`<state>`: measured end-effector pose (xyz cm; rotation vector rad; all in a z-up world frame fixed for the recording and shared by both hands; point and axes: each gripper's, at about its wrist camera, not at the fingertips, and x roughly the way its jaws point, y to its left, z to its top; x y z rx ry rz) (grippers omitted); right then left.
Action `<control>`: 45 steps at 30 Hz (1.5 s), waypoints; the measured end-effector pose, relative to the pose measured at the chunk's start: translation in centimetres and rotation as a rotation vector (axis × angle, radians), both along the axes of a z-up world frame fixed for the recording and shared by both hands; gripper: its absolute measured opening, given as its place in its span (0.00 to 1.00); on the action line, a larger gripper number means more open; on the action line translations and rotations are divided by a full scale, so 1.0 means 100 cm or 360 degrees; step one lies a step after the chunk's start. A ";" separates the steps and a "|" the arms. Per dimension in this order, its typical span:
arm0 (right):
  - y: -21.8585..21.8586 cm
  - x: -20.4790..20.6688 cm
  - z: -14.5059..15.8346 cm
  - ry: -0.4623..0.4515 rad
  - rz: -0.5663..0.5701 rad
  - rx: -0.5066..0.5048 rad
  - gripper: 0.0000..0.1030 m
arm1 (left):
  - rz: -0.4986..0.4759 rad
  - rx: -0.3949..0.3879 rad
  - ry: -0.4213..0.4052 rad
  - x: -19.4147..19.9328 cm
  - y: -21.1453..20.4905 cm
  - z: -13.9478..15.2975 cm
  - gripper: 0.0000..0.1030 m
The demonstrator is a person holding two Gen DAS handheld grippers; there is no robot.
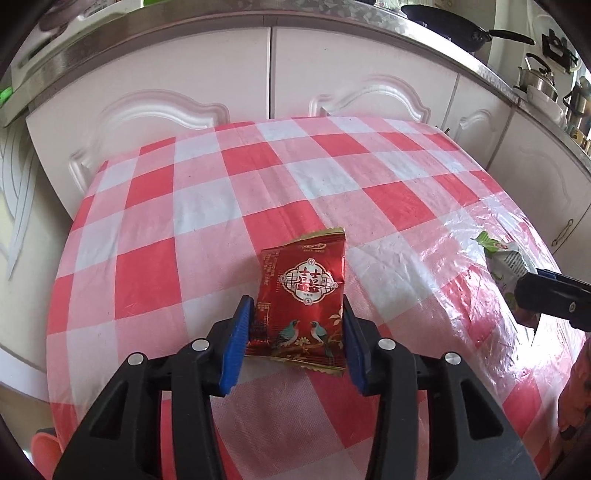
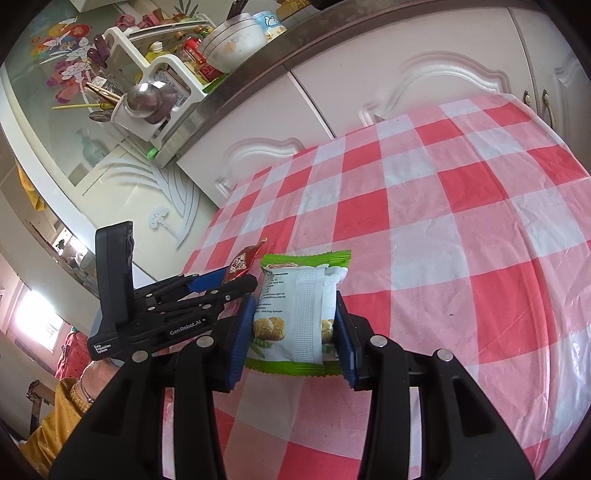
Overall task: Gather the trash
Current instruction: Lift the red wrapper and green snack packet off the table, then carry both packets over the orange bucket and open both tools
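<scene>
While both hand-held grippers grip wrappers, the checked bench (image 1: 295, 177) lies below.
Left wrist view: left hand-held gripper (image 1: 298, 321) pinches a red packet (image 1: 301, 295). Right wrist view: right hand-held gripper (image 2: 295, 317) clamps a green-and-white biscuit packet (image 2: 295, 314).

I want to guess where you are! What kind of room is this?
Most likely a home kitchen. A frying pan and kettle sit on the counter, a dish rack holds utensils, and white cabinets run behind the checkered table.
</scene>
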<state>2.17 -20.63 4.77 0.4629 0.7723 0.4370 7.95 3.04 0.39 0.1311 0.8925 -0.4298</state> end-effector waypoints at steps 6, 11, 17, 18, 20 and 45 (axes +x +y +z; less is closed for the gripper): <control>0.005 -0.008 0.004 -0.0023 0.0018 -0.0044 0.41 | 0.0064 -0.0048 0.0004 -0.019 0.010 0.000 0.45; 0.018 -0.014 0.004 -0.0020 0.0061 -0.0075 0.41 | 0.0138 -0.0054 0.0002 -0.042 0.027 0.000 0.45; 0.037 -0.020 -0.001 0.0004 0.0124 -0.0100 0.41 | 0.0233 -0.0042 -0.0045 -0.068 0.054 0.006 0.45; 0.042 -0.021 -0.001 0.0006 0.0138 -0.0106 0.41 | 0.0252 -0.0041 -0.0048 -0.072 0.059 0.006 0.45; 0.051 -0.024 0.000 0.0007 0.0166 -0.0123 0.41 | 0.0301 -0.0031 -0.0051 -0.079 0.071 0.006 0.45; 0.239 -0.050 0.028 -0.0068 0.0798 -0.0321 0.41 | 0.0923 0.0074 -0.0113 -0.177 0.239 0.011 0.45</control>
